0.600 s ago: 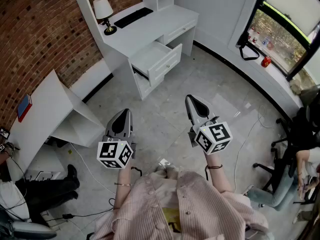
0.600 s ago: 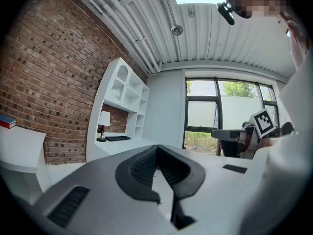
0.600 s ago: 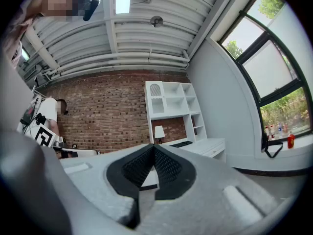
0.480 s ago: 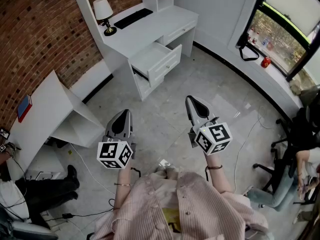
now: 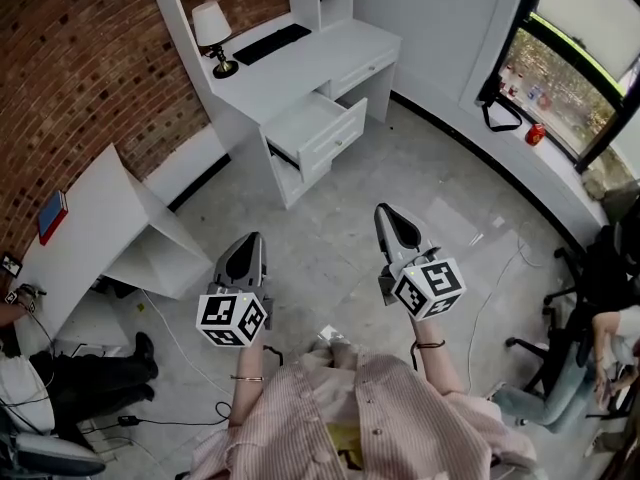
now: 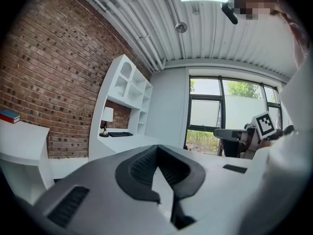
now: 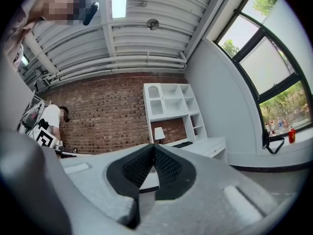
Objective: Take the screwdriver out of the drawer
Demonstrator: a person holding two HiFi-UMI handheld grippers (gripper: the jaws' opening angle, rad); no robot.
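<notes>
You held your left gripper and your right gripper out in front of you, side by side, over the grey floor. The left gripper's jaws were closed tight, tip against tip, with nothing between them. The right gripper's jaws were closed tight too, and they held nothing. The white desk stood well apart from both grippers, by the brick wall. One drawer of it was pulled out. The screwdriver could not be made out from here; the drawer was too far away. A lamp and a black keyboard sat on the desk.
</notes>
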